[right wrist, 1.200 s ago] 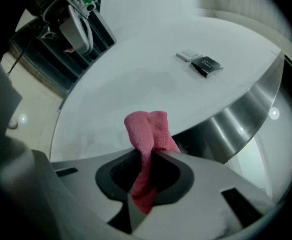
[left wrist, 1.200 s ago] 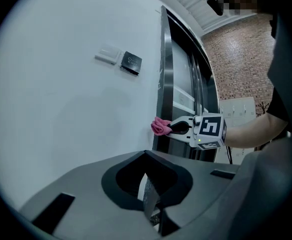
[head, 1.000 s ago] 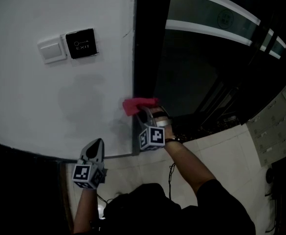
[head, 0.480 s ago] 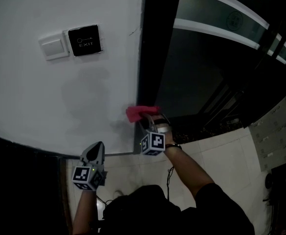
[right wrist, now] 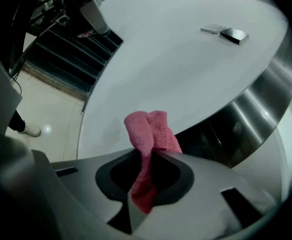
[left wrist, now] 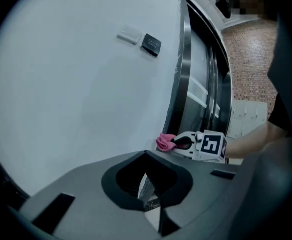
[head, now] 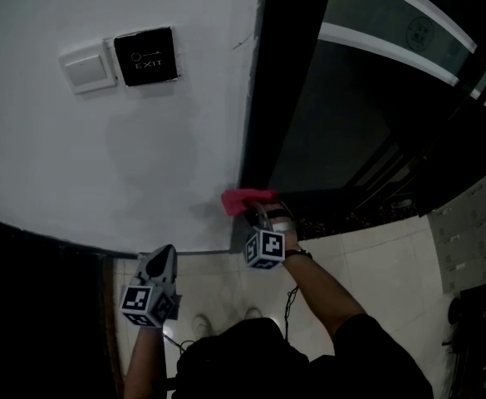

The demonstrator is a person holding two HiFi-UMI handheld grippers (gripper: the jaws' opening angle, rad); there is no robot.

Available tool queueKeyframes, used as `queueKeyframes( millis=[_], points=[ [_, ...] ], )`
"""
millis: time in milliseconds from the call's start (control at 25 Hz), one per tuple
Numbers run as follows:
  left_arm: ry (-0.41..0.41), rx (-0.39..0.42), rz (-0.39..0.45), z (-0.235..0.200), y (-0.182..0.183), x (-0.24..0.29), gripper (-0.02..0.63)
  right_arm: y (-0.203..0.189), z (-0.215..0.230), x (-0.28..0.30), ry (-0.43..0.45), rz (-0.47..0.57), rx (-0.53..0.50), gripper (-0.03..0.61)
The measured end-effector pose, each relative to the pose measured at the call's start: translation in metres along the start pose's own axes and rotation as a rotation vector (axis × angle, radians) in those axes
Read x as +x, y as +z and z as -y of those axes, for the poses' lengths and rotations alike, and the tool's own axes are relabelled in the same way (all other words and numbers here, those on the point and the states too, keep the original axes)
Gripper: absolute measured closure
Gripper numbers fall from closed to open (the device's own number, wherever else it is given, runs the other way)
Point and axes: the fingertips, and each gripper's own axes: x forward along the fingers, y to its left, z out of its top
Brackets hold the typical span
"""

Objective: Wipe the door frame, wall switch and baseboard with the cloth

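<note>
Pink cloth [head: 244, 199] at door frame [head: 269, 98]
The right gripper [head: 255, 210] clamps the cloth; left gripper [head: 164, 256] hangs closed, empty, below the wall switch [head: 87, 66].

Pink cloth [head: 247, 199], terry weave, bunched into a rumpled wad. It is pinched between the closed jaws of the right gripper [head: 257, 214], with the loose end sticking out past the tips. The wad touches the wall-side edge of the door frame [head: 266, 98], low on it. The frame is a tall dark strip, shiny metal in the gripper views. The wall switch [head: 86, 67] is a white rocker plate on the white wall, high up to the frame's left, well apart from the cloth.
</note>
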Motion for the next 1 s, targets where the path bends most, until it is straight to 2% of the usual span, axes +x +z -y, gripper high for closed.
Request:
queueKeyframes(
  millis=[600, 720, 920, 1000],
  points=[
    [0.074, -0.061, -0.079, -0.015, -0.045, -0.010, 0.614, -0.018, -0.035, 0.028, 0.074, -0.021, 0.031, 0.522],
    [0.070, -0.070, -0.075, -0.011, -0.047, -0.011, 0.614, -0.020, -0.037, 0.032, 0.077, -0.022, 0.009, 0.522],
    [0.075, -0.066, -0.060, -0.015, -0.041, -0.025, 0.614, -0.021, -0.045, 0.029, 0.122, -0.075, 0.055, 0.522],
    [0.077, -0.068, -0.043, -0.018, -0.035, -0.031, 0.614, -0.019, -0.048, 0.021, 0.134, -0.072, 0.105, 0.522]
  ],
)
